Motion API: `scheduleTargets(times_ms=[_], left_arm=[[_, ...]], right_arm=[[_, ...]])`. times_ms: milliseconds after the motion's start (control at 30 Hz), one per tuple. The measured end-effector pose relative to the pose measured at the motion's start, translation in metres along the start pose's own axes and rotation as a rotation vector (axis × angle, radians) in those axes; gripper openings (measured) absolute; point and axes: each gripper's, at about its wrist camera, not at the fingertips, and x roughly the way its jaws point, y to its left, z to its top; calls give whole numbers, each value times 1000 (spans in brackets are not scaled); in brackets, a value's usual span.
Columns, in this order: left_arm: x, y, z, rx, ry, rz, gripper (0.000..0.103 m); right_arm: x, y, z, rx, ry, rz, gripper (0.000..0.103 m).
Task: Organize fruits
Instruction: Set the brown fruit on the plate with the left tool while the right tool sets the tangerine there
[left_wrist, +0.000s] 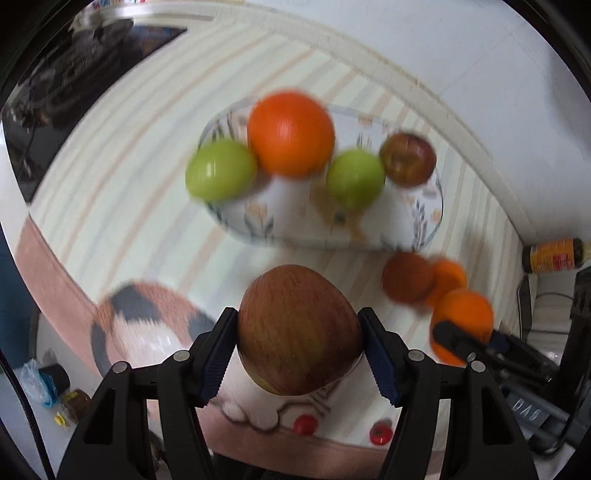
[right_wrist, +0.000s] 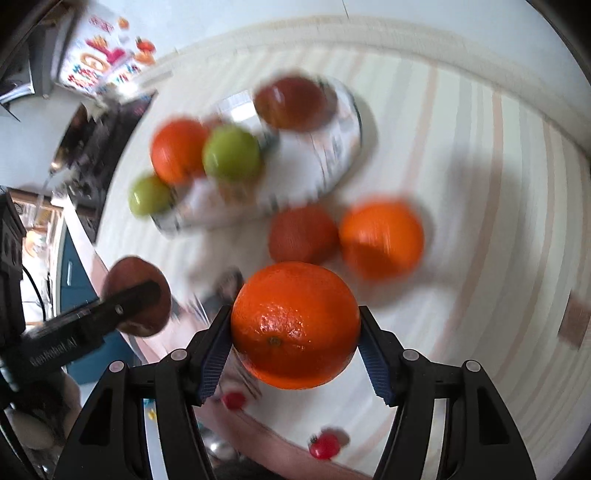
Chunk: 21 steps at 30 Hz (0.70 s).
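My left gripper (left_wrist: 298, 325) is shut on a red apple (left_wrist: 299, 330) and holds it above the table, short of the plate. My right gripper (right_wrist: 294, 325) is shut on an orange (right_wrist: 295, 325), also held above the table. A floral plate (left_wrist: 424, 221) holds an orange (left_wrist: 291, 134), two green apples (left_wrist: 221, 170) (left_wrist: 355, 179) and a red apple (left_wrist: 408, 158). A dark red fruit (left_wrist: 406, 277) and an orange (left_wrist: 448, 275) lie on the cloth right of the plate; they also show in the right wrist view (right_wrist: 303, 234) (right_wrist: 380, 240).
The table has a striped cloth (left_wrist: 129, 184) with a pink border and cat print (left_wrist: 147, 325). A dark bottle (left_wrist: 554, 254) lies at the right edge. A wall runs behind the table. Bags lie on the floor at lower left (left_wrist: 40, 380).
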Motion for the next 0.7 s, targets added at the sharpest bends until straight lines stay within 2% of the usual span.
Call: scheduleTargets(times_ms=[133, 300, 500, 700], left_arm=[[0, -2, 39, 22, -20, 46, 64], [14, 2, 64, 40, 4, 79, 64], [32, -2, 82, 63, 39, 115, 64], [46, -10, 81, 95, 81, 137, 64]], right_arm=[[-4, 5, 43, -20, -46, -21, 67], [21, 6, 91, -26, -10, -47, 67], [54, 9, 112, -31, 49, -71, 67], [72, 8, 115, -36, 86, -90, 67]])
